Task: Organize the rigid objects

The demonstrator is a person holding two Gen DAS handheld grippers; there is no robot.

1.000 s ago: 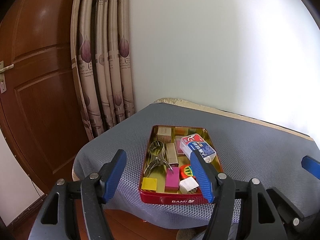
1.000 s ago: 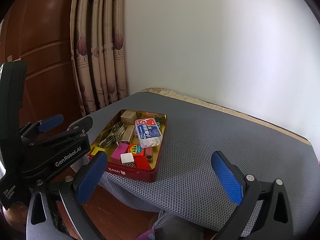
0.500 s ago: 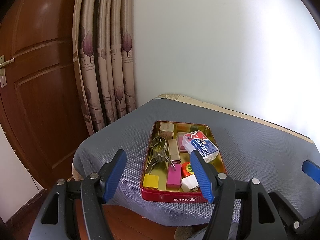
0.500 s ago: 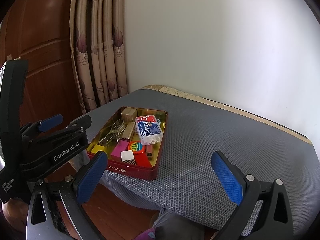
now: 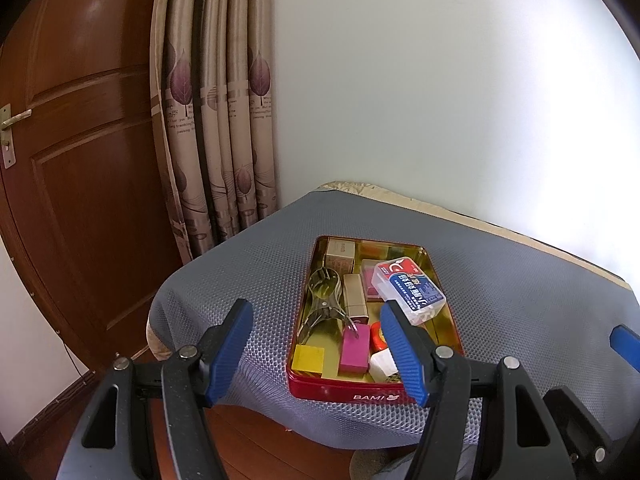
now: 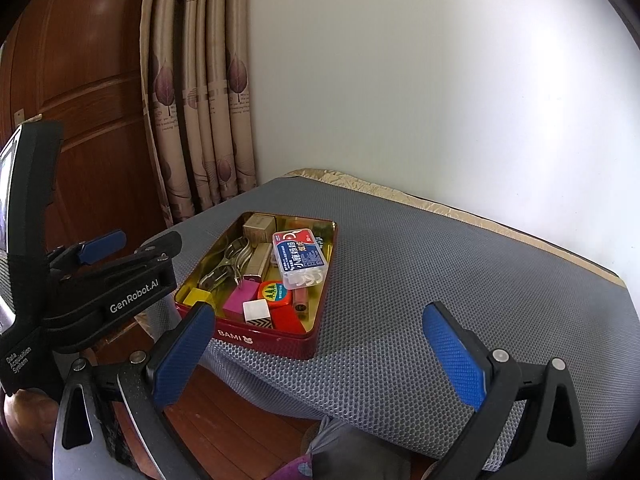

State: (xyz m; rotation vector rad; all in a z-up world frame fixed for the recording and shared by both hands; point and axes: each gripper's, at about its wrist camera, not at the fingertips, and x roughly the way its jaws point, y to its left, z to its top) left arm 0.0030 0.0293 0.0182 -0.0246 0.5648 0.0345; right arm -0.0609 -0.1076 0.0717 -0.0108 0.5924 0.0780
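Both jaws spread, nothing between: left hand-held gripper (image 5: 316,350) short of the red tin (image 5: 344,394), right hand-held gripper (image 6: 320,354) over bare grey surface (image 6: 440,264). Blocks, clip and floss box (image 5: 408,292) lie crowded inside; I'd single out the topmost piece and descend squarely.

one tin (image 5: 372,394), two claws (image 5: 320,350)

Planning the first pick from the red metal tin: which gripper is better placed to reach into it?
Probably left. The left gripper is open and faces the red metal tin almost head-on. The right gripper, also open, faces bare grey mesh mat, with the tin off to its left.
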